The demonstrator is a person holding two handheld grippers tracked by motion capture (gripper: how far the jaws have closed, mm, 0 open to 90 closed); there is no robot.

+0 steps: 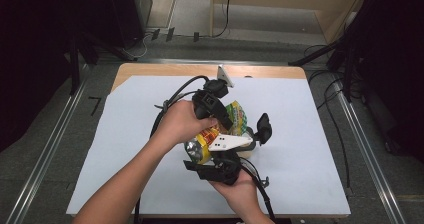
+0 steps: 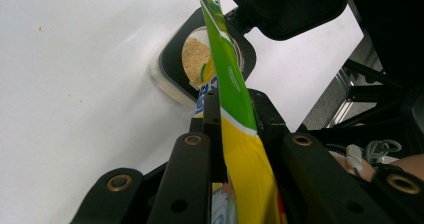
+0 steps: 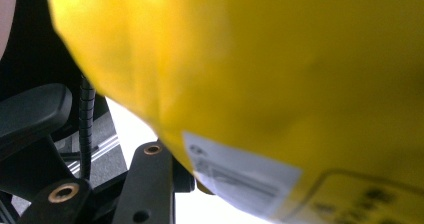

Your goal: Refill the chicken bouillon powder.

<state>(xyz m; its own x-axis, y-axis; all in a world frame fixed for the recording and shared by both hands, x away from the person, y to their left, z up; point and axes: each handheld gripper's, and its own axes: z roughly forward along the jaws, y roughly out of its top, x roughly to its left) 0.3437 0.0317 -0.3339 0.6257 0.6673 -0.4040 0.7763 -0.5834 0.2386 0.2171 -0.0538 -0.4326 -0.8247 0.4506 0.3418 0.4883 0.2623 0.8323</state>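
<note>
A yellow and green snack bag (image 1: 236,115) hangs between both grippers over the middle of the table. My left gripper (image 1: 224,126) comes in from the left and is shut on the bag's (image 2: 235,99) upper edge, the foil pinched flat between its jaws. Beneath that edge stands a small black-rimmed bowl (image 2: 172,66) with pale chips in it. My right gripper (image 1: 212,153) reaches up from the near side and grips the bag's lower end. Close up in the right gripper view, the yellow bag (image 3: 260,74) presses against the one jaw that shows and hides the other.
A white sheet (image 1: 310,134) covers the wooden table. A black pad on a flexible stalk (image 1: 263,128) stands just right of the bag, over the bowl (image 2: 285,4). A small white object (image 1: 223,75) sits at the far edge. Cables trail from both grippers.
</note>
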